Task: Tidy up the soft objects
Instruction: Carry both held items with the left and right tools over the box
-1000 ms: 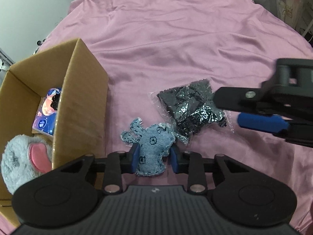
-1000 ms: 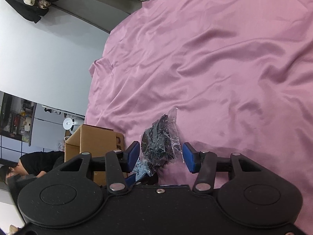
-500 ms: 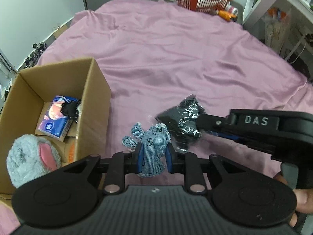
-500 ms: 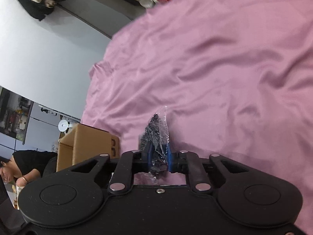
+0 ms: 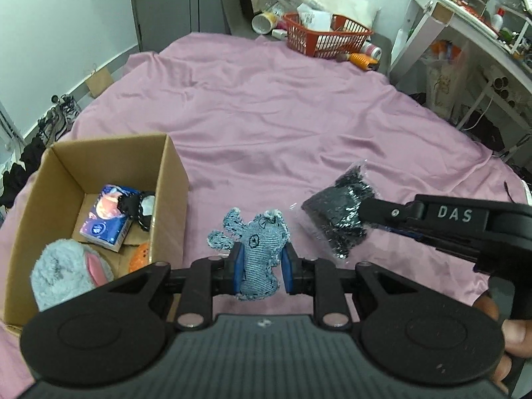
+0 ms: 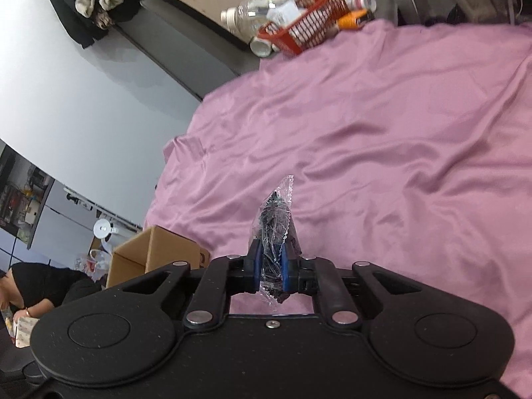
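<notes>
Partly done, by the look of it: grey plush toy (image 5: pixel 65 271) and tissue pack (image 5: pixel 106 217) already inside the cardboard box (image 5: pixel 169 199) at 9 o'clock; two items left to drop in. Left gripper (image 5: pixel 261 267) level over the pink sheet (image 5: pixel 299 116), jaws pinching the denim toy (image 5: pixel 259 249). Right gripper (image 6: pixel 270 266) rolled sideways at 3 o'clock, jaws pressed on the bagged black fabric (image 6: pixel 274 226). Both items lifted clear, beside the box.
</notes>
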`<state>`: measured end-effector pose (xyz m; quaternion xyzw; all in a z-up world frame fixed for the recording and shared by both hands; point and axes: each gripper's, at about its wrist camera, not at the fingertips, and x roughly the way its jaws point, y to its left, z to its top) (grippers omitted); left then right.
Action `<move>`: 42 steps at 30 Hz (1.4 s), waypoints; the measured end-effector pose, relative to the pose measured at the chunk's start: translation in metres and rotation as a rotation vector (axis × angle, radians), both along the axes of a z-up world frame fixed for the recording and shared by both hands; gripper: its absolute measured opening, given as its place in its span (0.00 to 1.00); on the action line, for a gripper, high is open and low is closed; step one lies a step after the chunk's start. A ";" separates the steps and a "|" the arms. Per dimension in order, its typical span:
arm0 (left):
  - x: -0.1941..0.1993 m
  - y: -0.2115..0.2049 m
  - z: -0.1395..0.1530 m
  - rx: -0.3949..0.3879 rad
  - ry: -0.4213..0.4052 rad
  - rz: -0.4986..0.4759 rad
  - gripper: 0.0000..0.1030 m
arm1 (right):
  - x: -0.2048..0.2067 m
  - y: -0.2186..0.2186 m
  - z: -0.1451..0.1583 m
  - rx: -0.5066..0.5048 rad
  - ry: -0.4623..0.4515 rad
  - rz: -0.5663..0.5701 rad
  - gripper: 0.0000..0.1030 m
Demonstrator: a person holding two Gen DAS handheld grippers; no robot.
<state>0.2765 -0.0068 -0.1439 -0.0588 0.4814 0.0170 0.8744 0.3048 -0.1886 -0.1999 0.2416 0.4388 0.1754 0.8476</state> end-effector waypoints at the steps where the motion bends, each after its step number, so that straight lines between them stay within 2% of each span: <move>1: -0.001 0.001 0.003 -0.001 -0.005 -0.001 0.22 | -0.002 0.001 0.005 -0.004 -0.014 -0.005 0.11; 10: -0.016 0.020 0.035 -0.001 -0.086 0.021 0.22 | -0.017 0.009 0.037 -0.028 -0.117 -0.007 0.11; 21: -0.034 0.050 0.062 0.003 -0.142 0.052 0.22 | -0.035 0.027 0.062 -0.035 -0.178 0.004 0.11; 33: -0.046 0.081 0.071 -0.022 -0.170 0.078 0.22 | -0.064 0.063 0.092 -0.074 -0.272 0.069 0.11; 42: -0.046 0.116 0.070 -0.058 -0.158 0.139 0.22 | -0.065 0.087 0.089 -0.111 -0.269 0.117 0.11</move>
